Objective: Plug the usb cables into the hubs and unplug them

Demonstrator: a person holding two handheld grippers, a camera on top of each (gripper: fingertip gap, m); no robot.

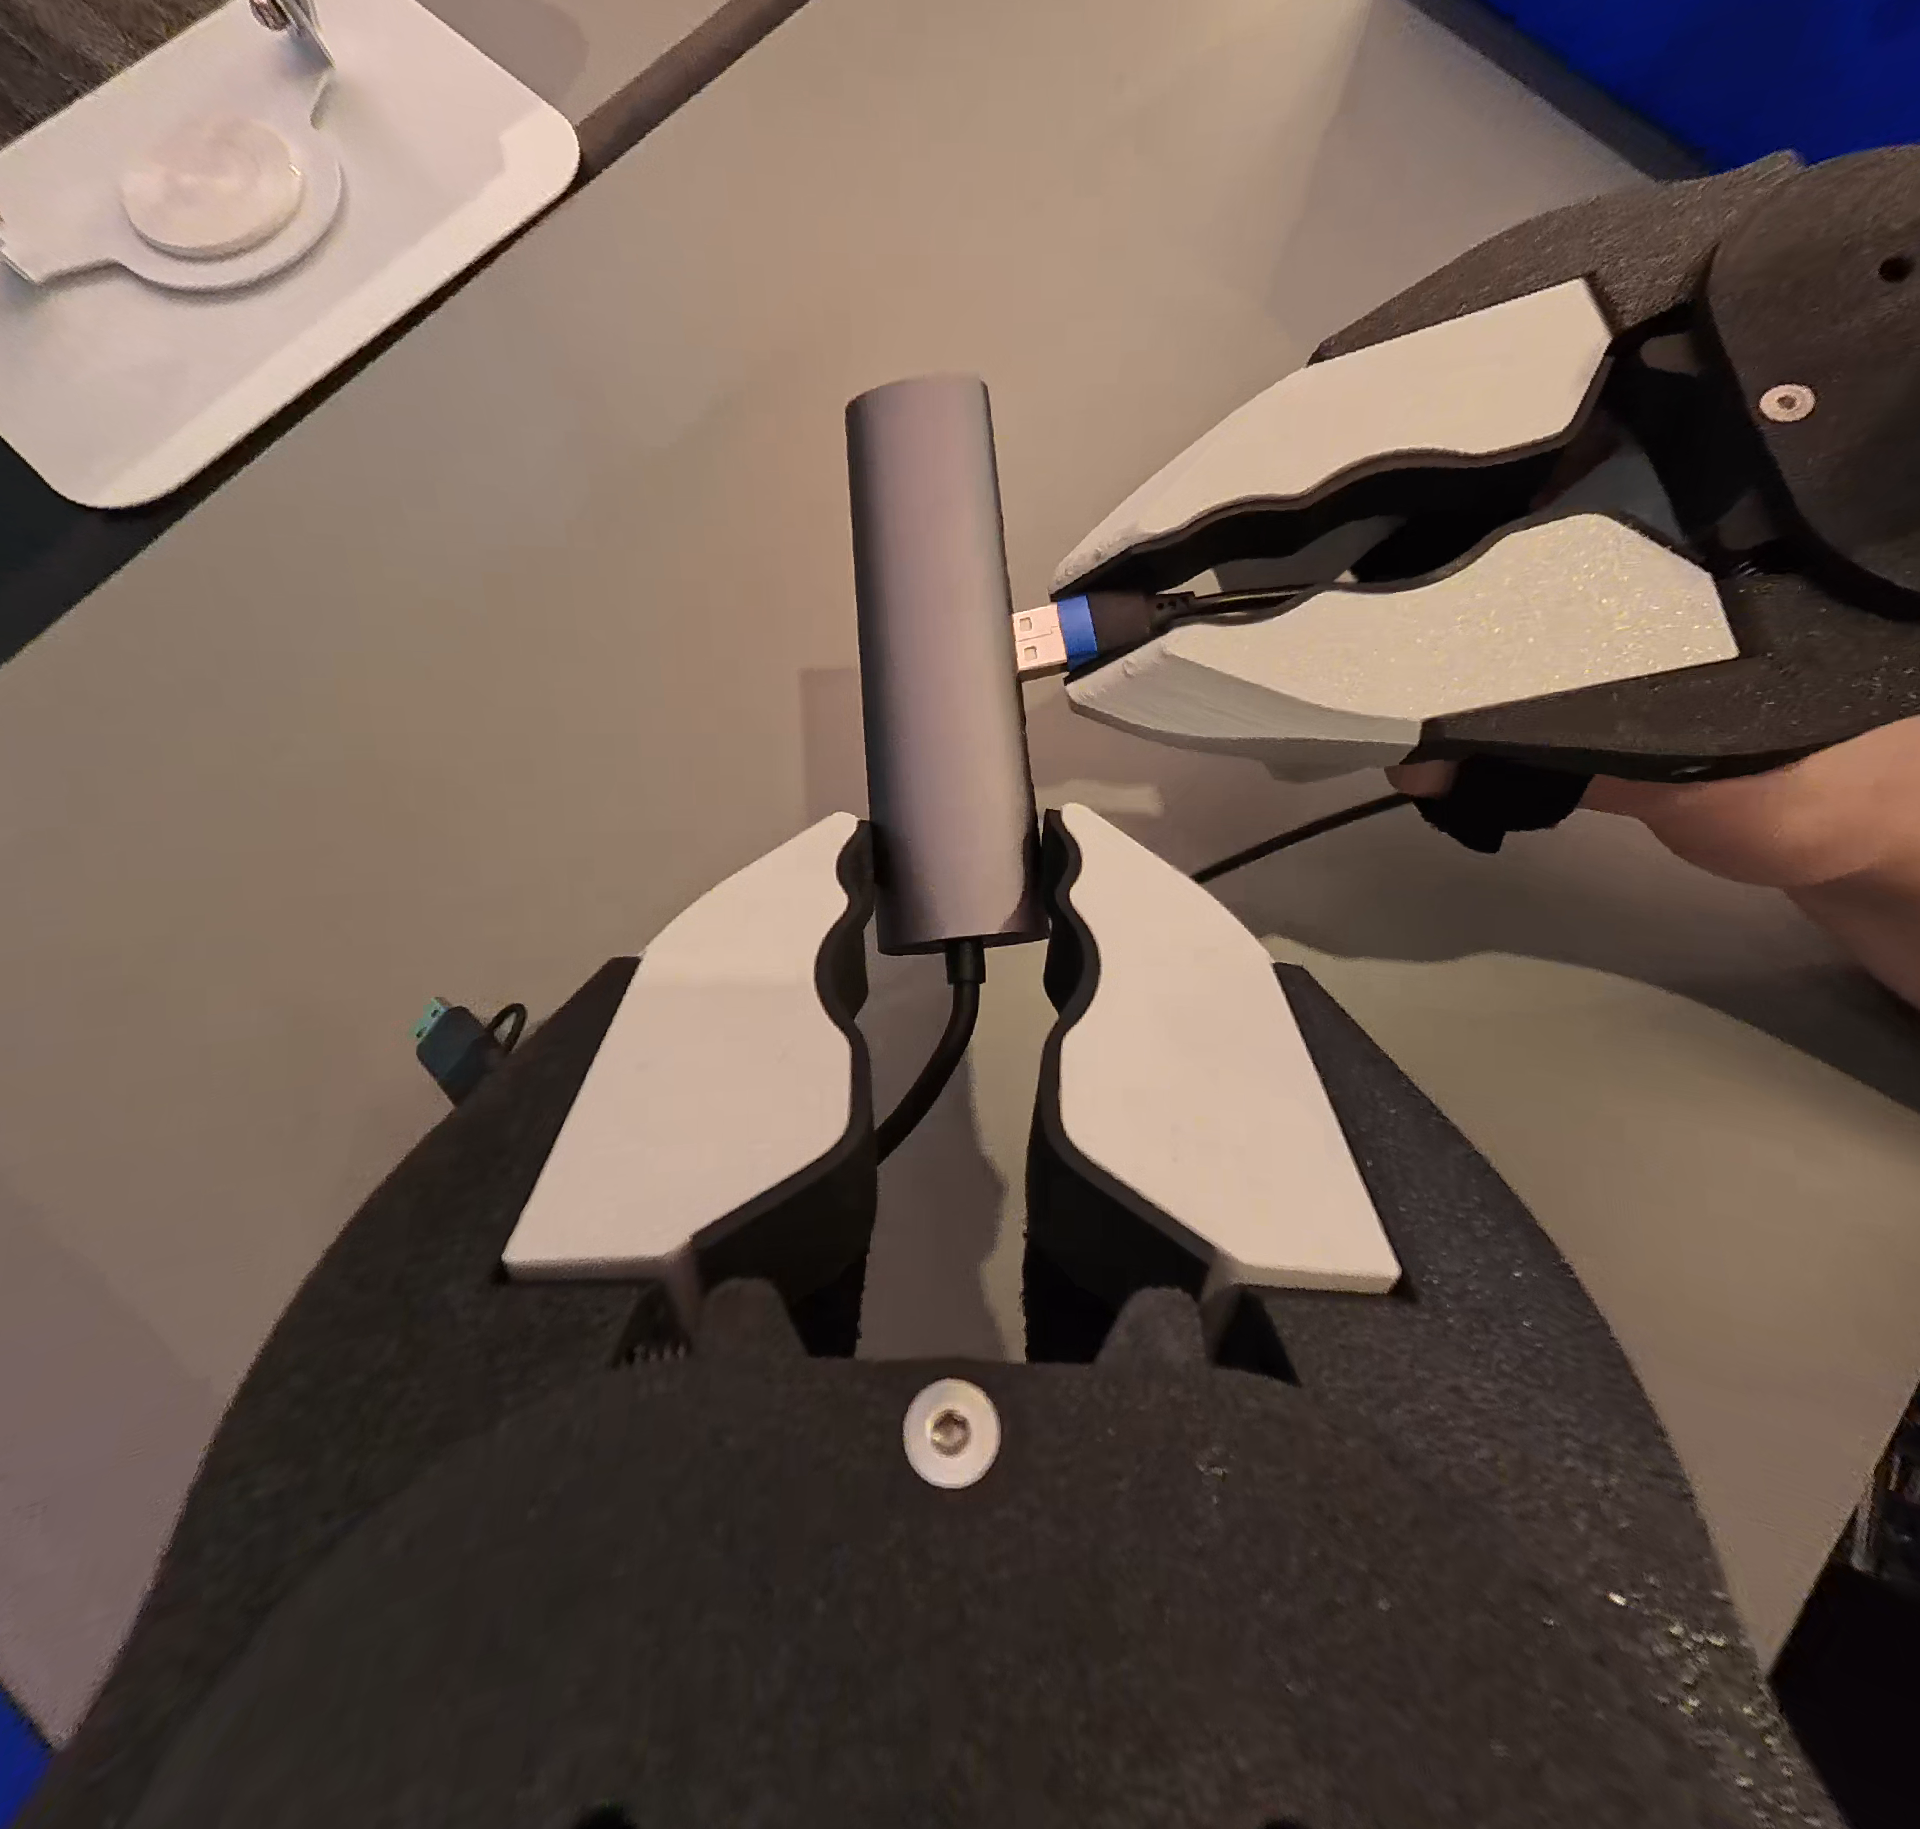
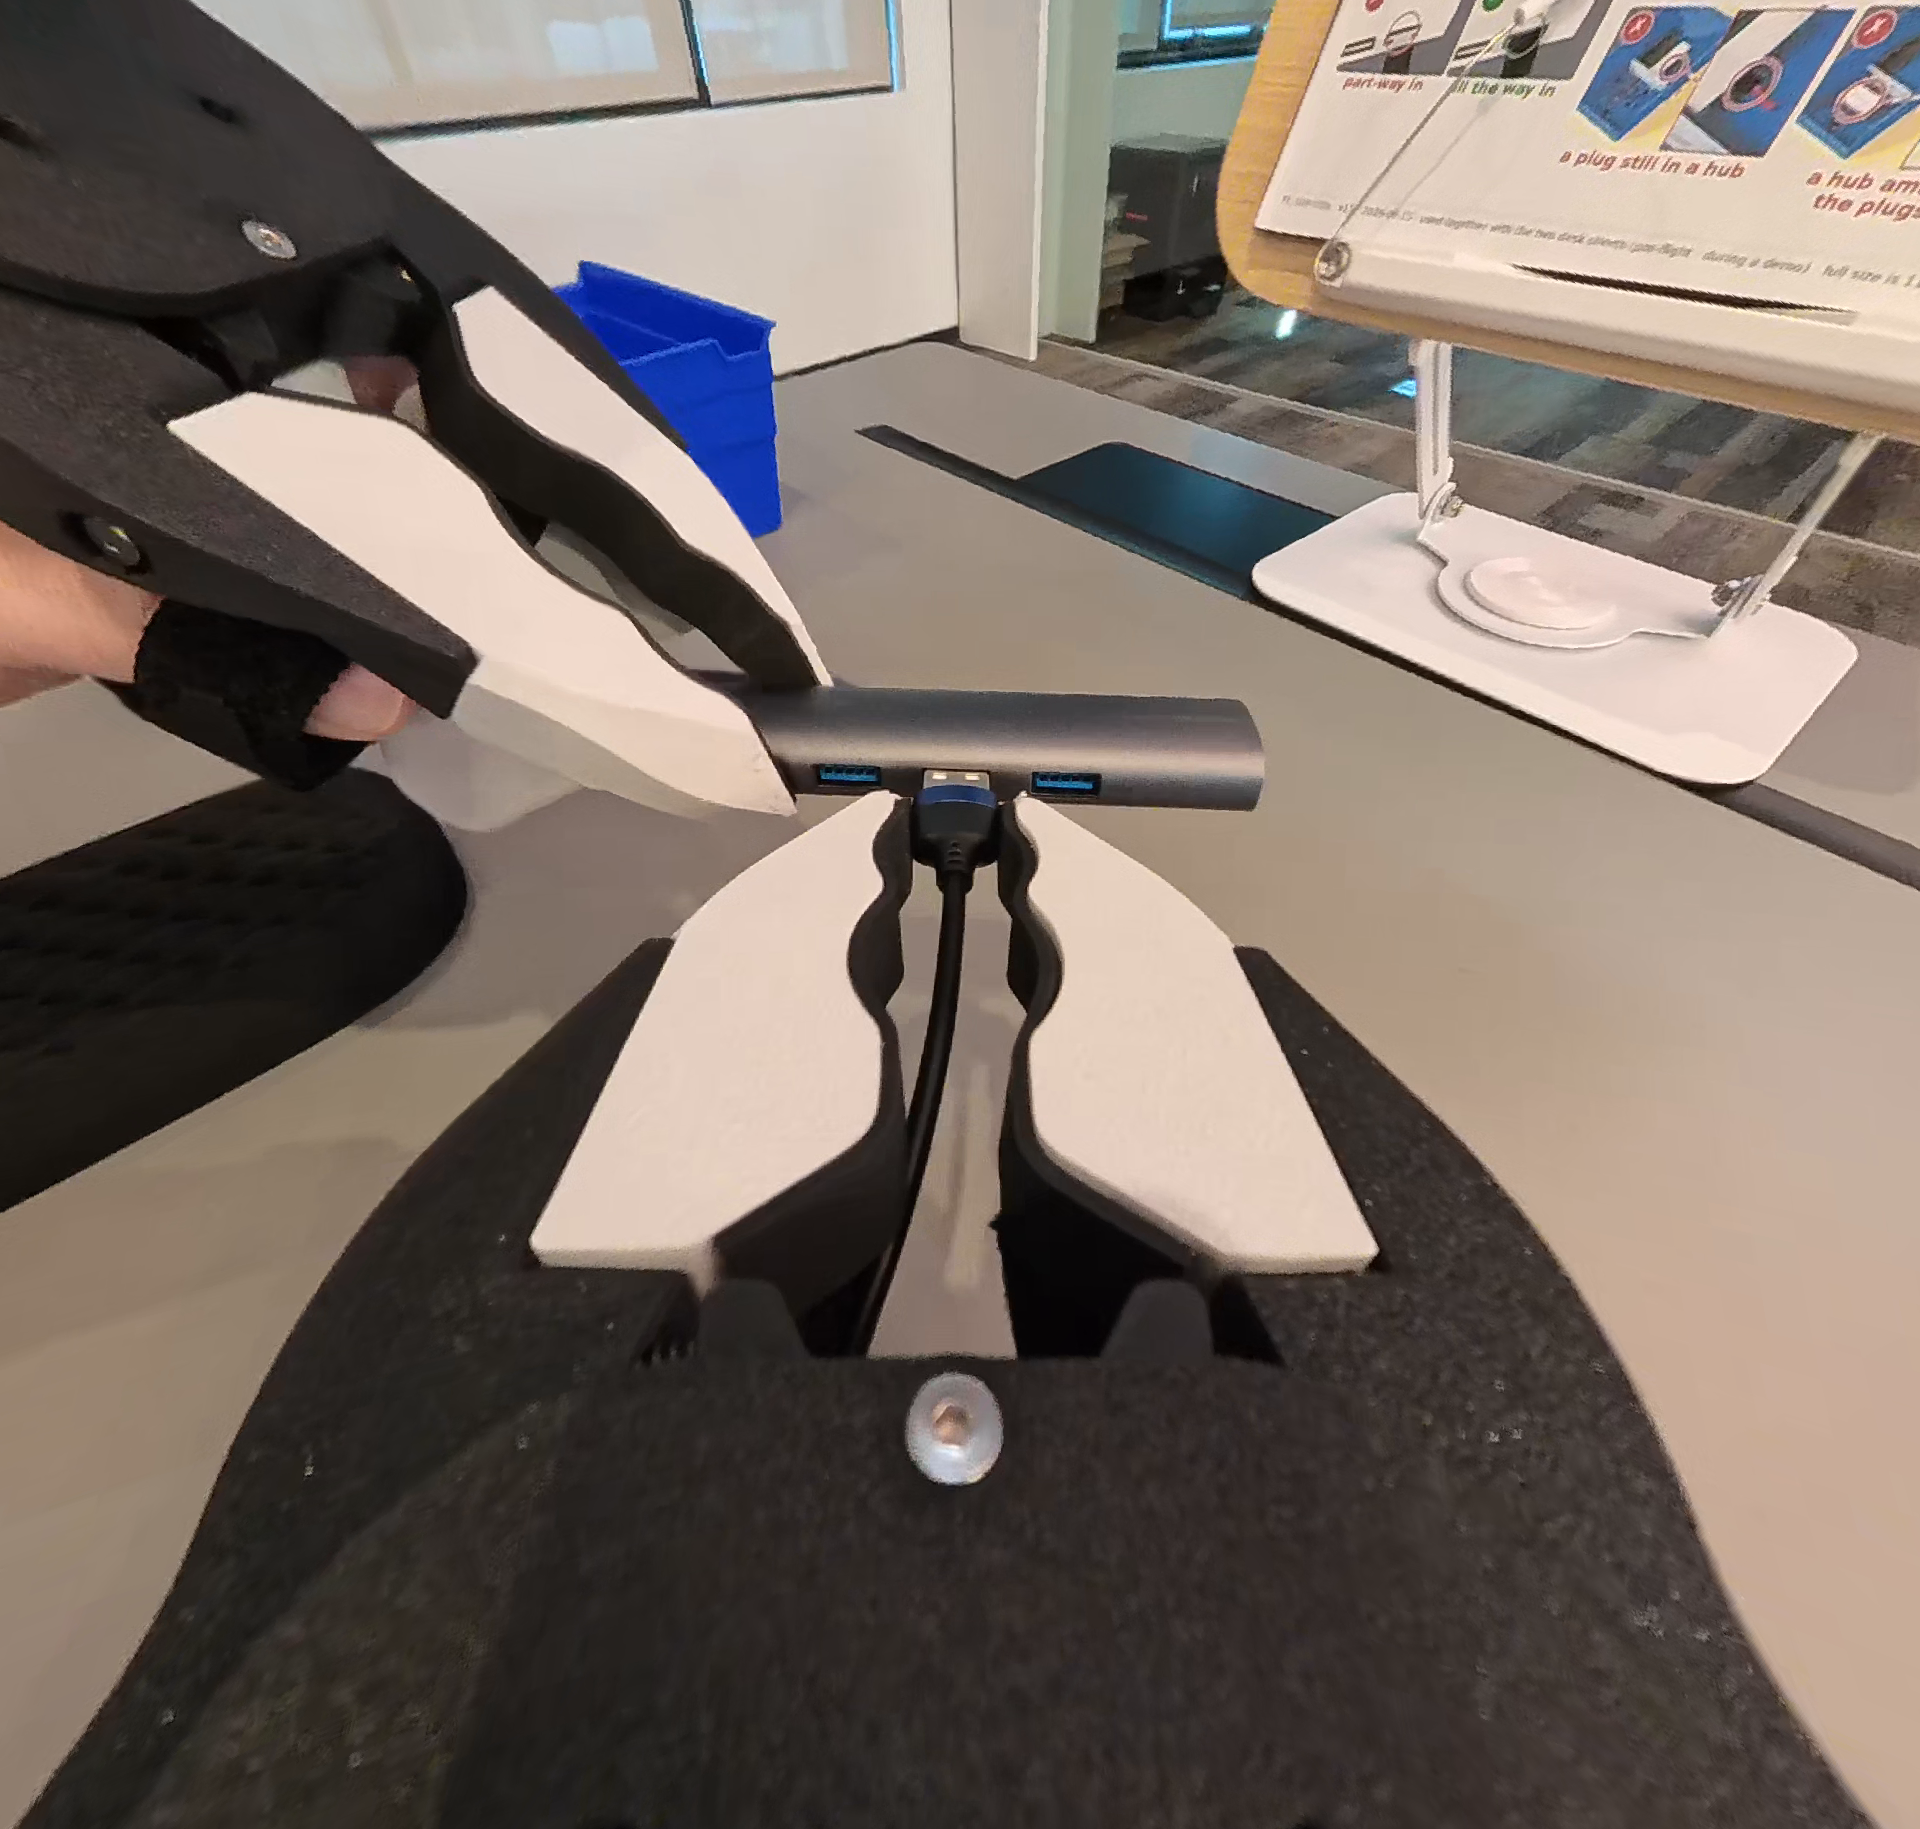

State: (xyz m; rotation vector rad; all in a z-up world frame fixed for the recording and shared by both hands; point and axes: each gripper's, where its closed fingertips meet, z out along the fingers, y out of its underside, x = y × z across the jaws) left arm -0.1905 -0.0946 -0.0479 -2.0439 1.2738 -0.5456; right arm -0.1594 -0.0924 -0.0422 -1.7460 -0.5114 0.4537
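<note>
My left gripper (image 1: 954,834) is shut on the near end of a dark grey USB hub (image 1: 935,657) and holds it above the table. My right gripper (image 2: 954,811) is shut on a black USB plug with a blue band (image 2: 954,818). The plug's metal tip (image 1: 1039,641) meets the hub's (image 2: 1018,730) middle port and is only part-way in. Blue empty ports (image 2: 1065,784) sit on either side. The right gripper (image 1: 1075,626) shows from the right in the left wrist view, and the left gripper (image 2: 774,740) shows in the right wrist view. The plug's cable (image 2: 940,1000) runs back between my fingers.
A green-tipped plug (image 1: 442,1041) lies on the grey table (image 1: 416,740) at the left. A white stand base (image 1: 239,252) holding an instruction sheet (image 2: 1621,65) stands at the table's far edge. A blue bin (image 2: 696,377) sits beyond. A black chair (image 2: 187,948) is at the left. Less than 4 cm separates the two grippers' tips.
</note>
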